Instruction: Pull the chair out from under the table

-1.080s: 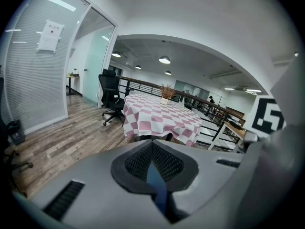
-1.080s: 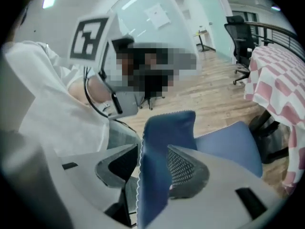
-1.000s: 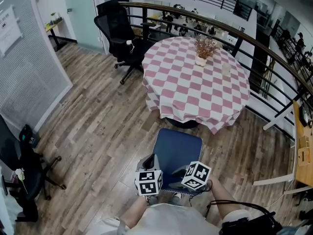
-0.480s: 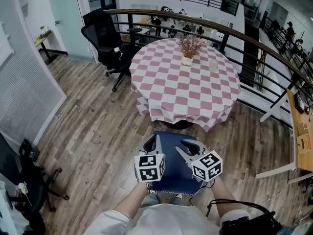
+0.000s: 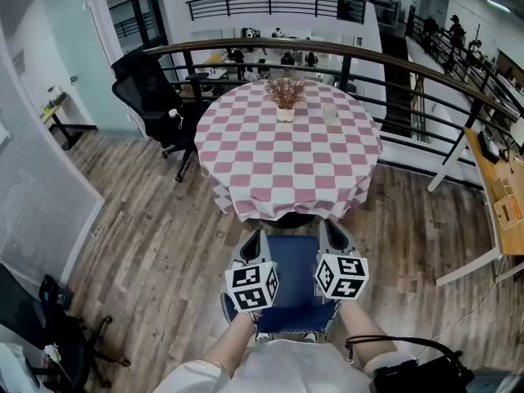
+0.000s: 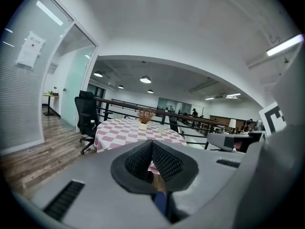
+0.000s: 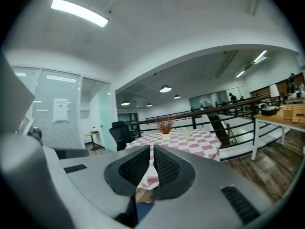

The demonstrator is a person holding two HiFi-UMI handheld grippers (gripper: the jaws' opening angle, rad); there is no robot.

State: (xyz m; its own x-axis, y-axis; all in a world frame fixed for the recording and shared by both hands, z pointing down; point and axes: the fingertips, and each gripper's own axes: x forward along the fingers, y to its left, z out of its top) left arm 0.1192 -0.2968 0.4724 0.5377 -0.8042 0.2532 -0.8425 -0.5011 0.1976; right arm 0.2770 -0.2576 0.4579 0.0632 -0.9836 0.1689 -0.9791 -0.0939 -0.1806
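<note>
The blue chair (image 5: 291, 289) stands out from the round table (image 5: 286, 154) with its pink-and-white checked cloth, its front just under the cloth's near edge. Both grippers hover above the seat and point level toward the table. My left gripper (image 5: 252, 242) is shut with nothing in it; its pads meet at the tips (image 6: 152, 144). My right gripper (image 5: 334, 234) is closing: its jaws stand almost together (image 7: 152, 149) with only a thin slit and nothing between them. A sliver of blue seat (image 6: 161, 202) shows below the jaws.
A potted dried plant (image 5: 285, 97) and a glass (image 5: 330, 115) stand on the table. A black office chair (image 5: 151, 101) is at the table's far left and a curved railing (image 5: 409, 64) runs behind. Another black chair (image 5: 33, 334) stands at lower left, a wooden desk (image 5: 508, 203) at right.
Both grippers rose from the chair's near edge and moved forward over the seat. The right one swung from pointing down to level, and its wide jaws came nearly together.
</note>
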